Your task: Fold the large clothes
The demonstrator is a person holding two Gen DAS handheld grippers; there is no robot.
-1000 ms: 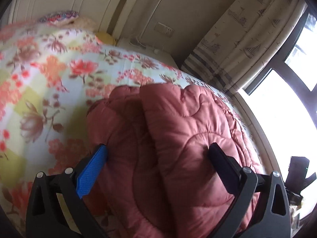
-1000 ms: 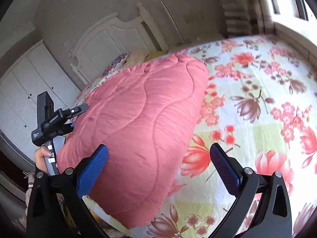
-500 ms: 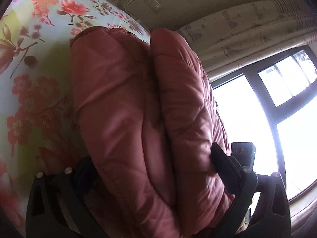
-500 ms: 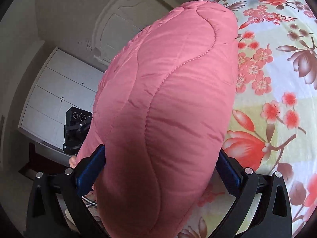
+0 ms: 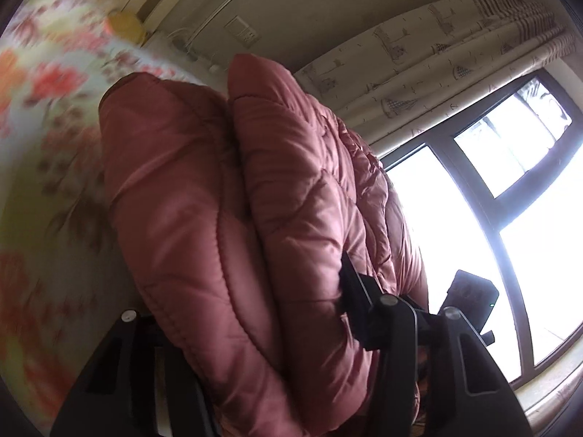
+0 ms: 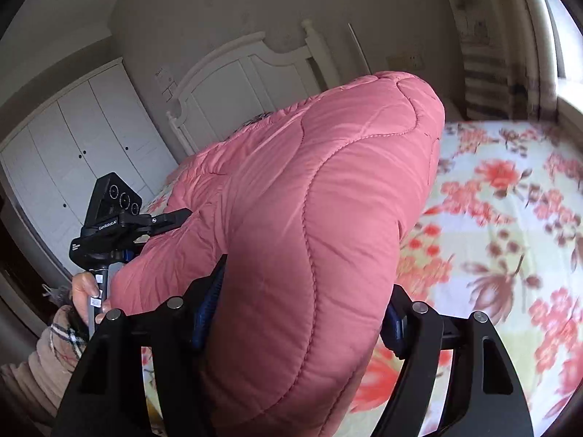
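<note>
Both clamped: left black two-finger gripper (image 5: pixel 251 313) and right black two-finger gripper (image 6: pixel 297 313), jaws part-closed, pinching the thick folded stack of a pink quilted padded coat (image 6: pixel 309 218), raised above the floral-print bedspread (image 6: pixel 510 218). Probably light, soft, bulky, somewhat slippery; best gripped across doubled edges. Satiny, wavy-stitched, puffy.

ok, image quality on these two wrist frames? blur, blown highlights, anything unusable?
Left wrist: window is blown out to pure white, the bedsheet is motion-smeared, and the pink jacket is backlit but sharp, its stitching readable. Right wrist: even, soft light; the jacket is crisp, with blur only on the sheet at the right. Both show fisheye bending and dark corners.
</note>
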